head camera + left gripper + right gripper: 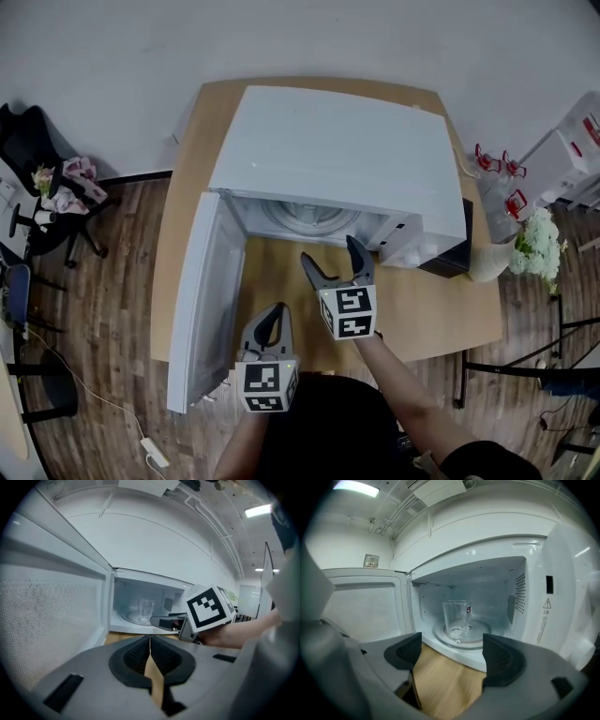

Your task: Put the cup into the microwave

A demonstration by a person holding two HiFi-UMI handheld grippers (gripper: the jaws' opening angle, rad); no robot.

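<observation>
Cup (457,618) stands inside open microwave (337,159), right gripper (331,251) outside.

The microwave (337,150) is white, its door (47,616) patterned with a fine dotted mesh, and the cup (457,619) is clear glass with a small dark label. The left tongs (274,314) and right tongs (330,251) are grey with black pads and black-and-white marker cubes. The counter (422,309) shows light wood grain, the floor (122,281) dark brown planks.
</observation>
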